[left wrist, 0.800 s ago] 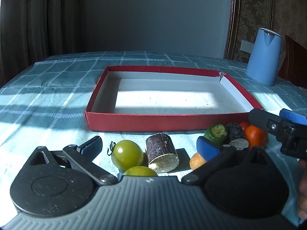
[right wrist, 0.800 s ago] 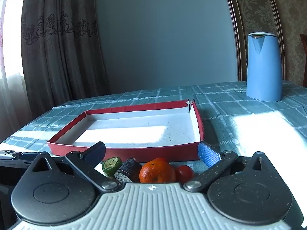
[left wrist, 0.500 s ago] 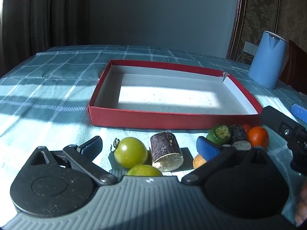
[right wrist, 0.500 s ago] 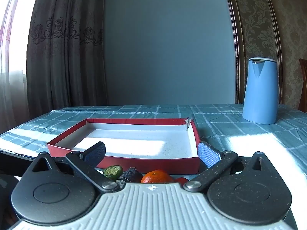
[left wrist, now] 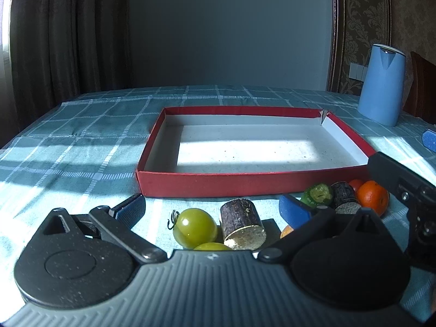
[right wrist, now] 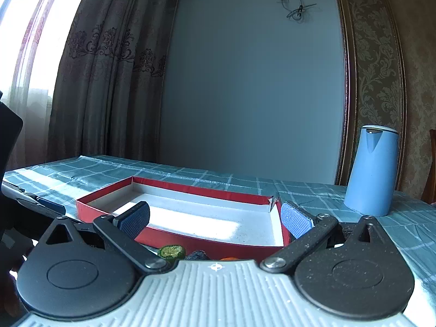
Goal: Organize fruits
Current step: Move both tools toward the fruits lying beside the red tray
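While sunlight falls in patches across it, the table (left wrist: pixel 81 147) under its teal checked cloth carries everything in view. Largest on it is the red box (left wrist: pixel 245 182), shallow and white inside, holding nothing. A blue kettle (left wrist: pixel 380 87) stands well apart from it at the far right.

Both tools hang low over the near edge. The left gripper (left wrist: pixel 212 209) has its jaws spread wide and released, gripping nothing; the right gripper (right wrist: pixel 215 218) likewise has its jaws parted and bare.

All the fruit lies on the cloth just in front of the box's near wall. A dark sugarcane piece (left wrist: pixel 242 227) sits between the left jaws, just beside a green tomato (left wrist: pixel 194 227), with a second green fruit (left wrist: pixel 212 246) partly hidden below. Off to the right cluster an orange (left wrist: pixel 373 197), another dark cane stub (left wrist: pixel 344 196), a cut green fruit (left wrist: pixel 317 194) and a small red tomato (left wrist: pixel 355 184).
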